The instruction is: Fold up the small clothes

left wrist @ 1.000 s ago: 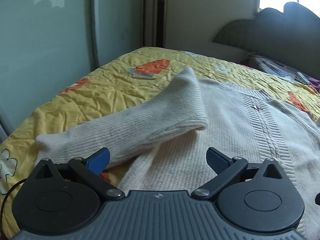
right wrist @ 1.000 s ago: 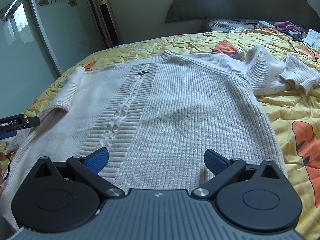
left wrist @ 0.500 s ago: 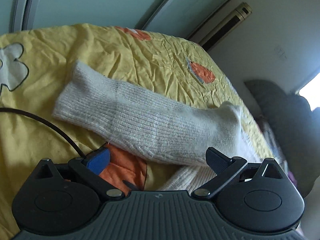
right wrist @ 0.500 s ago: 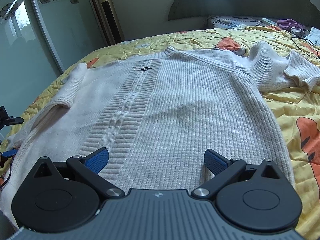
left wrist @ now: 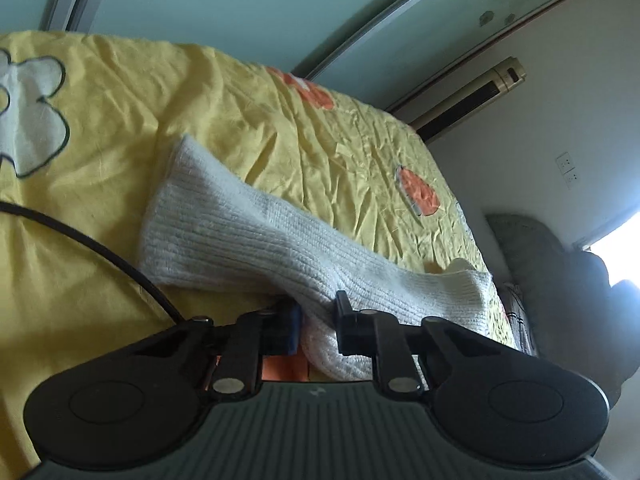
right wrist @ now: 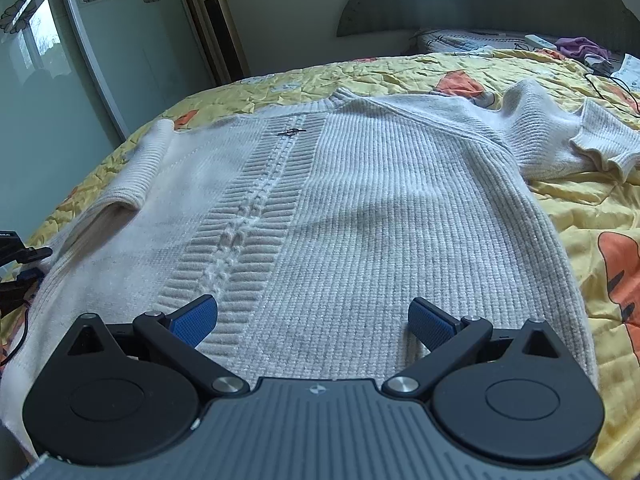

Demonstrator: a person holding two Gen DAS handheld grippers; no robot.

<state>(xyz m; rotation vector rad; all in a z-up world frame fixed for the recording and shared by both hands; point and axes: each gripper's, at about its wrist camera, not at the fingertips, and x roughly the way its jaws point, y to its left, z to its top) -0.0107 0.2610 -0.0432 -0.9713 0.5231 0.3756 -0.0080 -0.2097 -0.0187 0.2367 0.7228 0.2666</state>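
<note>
L gripper [left wrist: 316, 320] pinching sweater [right wrist: 360, 208] edge; hem cut off.

Yellow quilted bedspread [right wrist: 580, 200], grey headboard [right wrist: 460, 4], frosted sliding door [right wrist: 120, 52], bright window [left wrist: 616, 236]

Bed covered by a yellow quilt [right wrist: 580, 208], creased all over, printed with orange patches and, in the left wrist view, a white flower outlined in dark line [left wrist: 28, 116]. Black cable [left wrist: 92, 246] lies across the quilt near that flower. Sliding glass door [right wrist: 120, 40], pale green, with flower decals along its top, runs beside the bed. Tall gold-trimmed tower unit [right wrist: 218, 24] stands upright against the wall, next to the door. Grey padded headboard [right wrist: 480, 4] at the far end. Near it, on the bed: a patterned pillow [right wrist: 460, 42], a purple cloth [right wrist: 580, 46], a thin black wire [right wrist: 608, 80]. Two wall sockets [left wrist: 568, 168] beside the tower unit.
</note>
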